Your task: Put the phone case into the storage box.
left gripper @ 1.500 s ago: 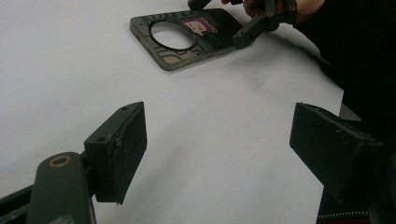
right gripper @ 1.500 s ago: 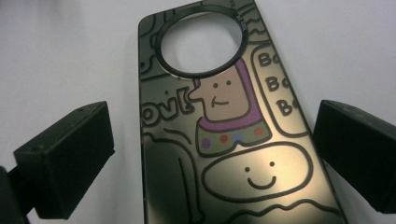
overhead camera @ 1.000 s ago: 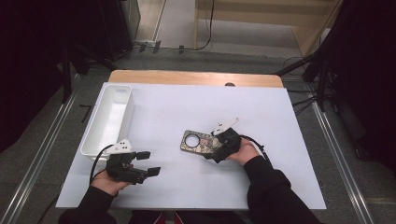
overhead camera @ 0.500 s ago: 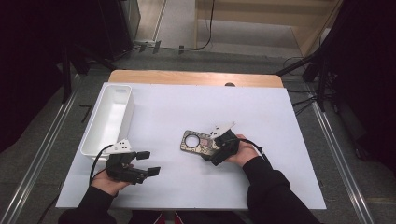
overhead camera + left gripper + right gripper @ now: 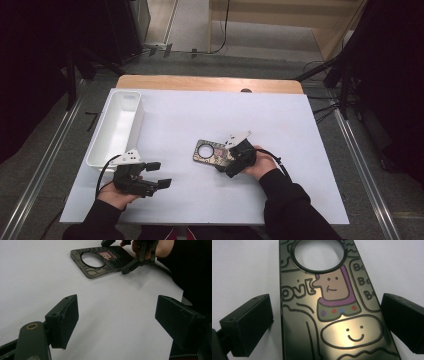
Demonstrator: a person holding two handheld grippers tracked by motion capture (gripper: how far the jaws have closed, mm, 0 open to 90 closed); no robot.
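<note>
A dark flat plate (image 5: 206, 151) with a round hole and cartoon figures lies mid-table. In the right gripper view the plate (image 5: 329, 315) runs up between the jaws, hole at the far end. My right gripper (image 5: 325, 300) is open, one jaw on each side of the plate with a small gap on both sides. From above, my right gripper (image 5: 225, 161) sits at the plate's right end. My left gripper (image 5: 159, 175) is open and holds nothing, near the front left of the table. The left gripper view (image 5: 117, 315) has the plate (image 5: 100, 262) farther off.
A long white tray (image 5: 115, 132) stands at the table's left side, nothing visible inside. A white sheet (image 5: 300, 130) covers the table, with a wooden edge (image 5: 210, 82) at the back. Dark stands and cables line both sides of the floor.
</note>
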